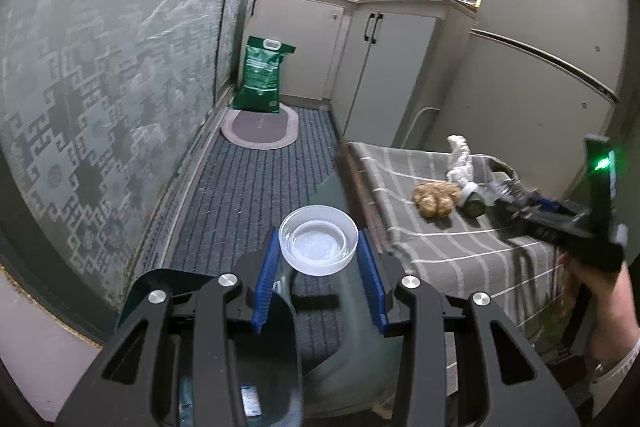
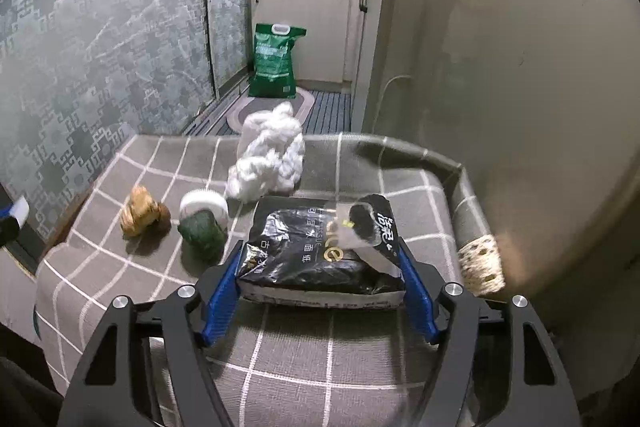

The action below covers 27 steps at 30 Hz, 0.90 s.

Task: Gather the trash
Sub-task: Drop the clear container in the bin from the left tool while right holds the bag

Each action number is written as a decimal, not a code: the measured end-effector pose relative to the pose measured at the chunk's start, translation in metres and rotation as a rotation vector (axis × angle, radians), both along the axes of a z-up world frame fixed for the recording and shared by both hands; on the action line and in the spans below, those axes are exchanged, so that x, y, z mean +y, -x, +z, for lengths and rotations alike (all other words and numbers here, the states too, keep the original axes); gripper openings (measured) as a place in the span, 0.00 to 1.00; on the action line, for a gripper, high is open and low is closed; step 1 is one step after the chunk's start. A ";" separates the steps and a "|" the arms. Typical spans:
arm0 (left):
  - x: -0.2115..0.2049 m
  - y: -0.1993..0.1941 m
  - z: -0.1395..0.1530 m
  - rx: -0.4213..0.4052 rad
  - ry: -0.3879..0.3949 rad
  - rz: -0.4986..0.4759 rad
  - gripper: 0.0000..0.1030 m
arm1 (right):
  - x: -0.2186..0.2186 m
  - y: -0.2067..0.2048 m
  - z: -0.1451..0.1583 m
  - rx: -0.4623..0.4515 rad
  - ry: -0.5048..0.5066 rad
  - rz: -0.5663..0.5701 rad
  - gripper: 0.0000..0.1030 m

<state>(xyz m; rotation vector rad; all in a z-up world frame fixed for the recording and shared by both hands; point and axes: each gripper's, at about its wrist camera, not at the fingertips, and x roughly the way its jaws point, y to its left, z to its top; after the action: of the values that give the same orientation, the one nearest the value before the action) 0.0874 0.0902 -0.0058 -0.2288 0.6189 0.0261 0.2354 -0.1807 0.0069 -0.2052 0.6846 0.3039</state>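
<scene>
The trash I'm after is spread over a checked grey cloth (image 2: 312, 359) covering a low worktop beside the fridge (image 2: 520, 67). Nearest me is a black tissue pack (image 2: 320, 259), torn open at one corner, lying flat between my right gripper (image 2: 320, 291) fingers. The fingers are spread wide on either side of it; I cannot tell whether the blue pads (image 2: 220, 291) touch its ends, but they have not clamped down. Just left of the pack sits a green crumpled wad (image 2: 202, 233) with a white roll (image 2: 204, 205) touching behind it, then a brown crumpled ball (image 2: 142, 215) further left. A heap of white crumpled paper (image 2: 268, 159) lies behind the pack.

My left gripper (image 1: 318, 279) hangs over the striped floor mat (image 1: 256, 187), off the worktop's edge. A small clear dish (image 1: 318, 245) lies between its fingers, and below it a grey-green bin (image 1: 280, 347) with a curved lid; I cannot tell whether the fingers press the dish or the bin.

By my judgement little is done: every piece seen is still on the cloth, so the pack comes first, then the four smaller items.
</scene>
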 end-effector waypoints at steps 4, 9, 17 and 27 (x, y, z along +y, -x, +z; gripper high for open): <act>0.016 0.004 -0.005 0.018 0.003 0.022 0.40 | 0.004 0.011 0.022 -0.045 -0.040 0.013 0.69; 0.030 0.008 -0.016 0.054 0.007 0.043 0.40 | 0.027 0.025 0.038 -0.064 -0.076 0.076 0.69; 0.047 0.008 -0.050 0.159 0.004 0.055 0.40 | 0.070 0.050 0.059 -0.069 -0.117 0.210 0.69; 0.053 0.009 -0.098 0.301 -0.043 0.053 0.41 | 0.118 0.073 0.062 -0.043 -0.117 0.358 0.70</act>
<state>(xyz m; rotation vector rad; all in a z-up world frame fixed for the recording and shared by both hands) 0.0782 0.1435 -0.1033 -0.2010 0.9112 0.1263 0.1624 -0.0626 0.0688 -0.2219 0.5839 0.6788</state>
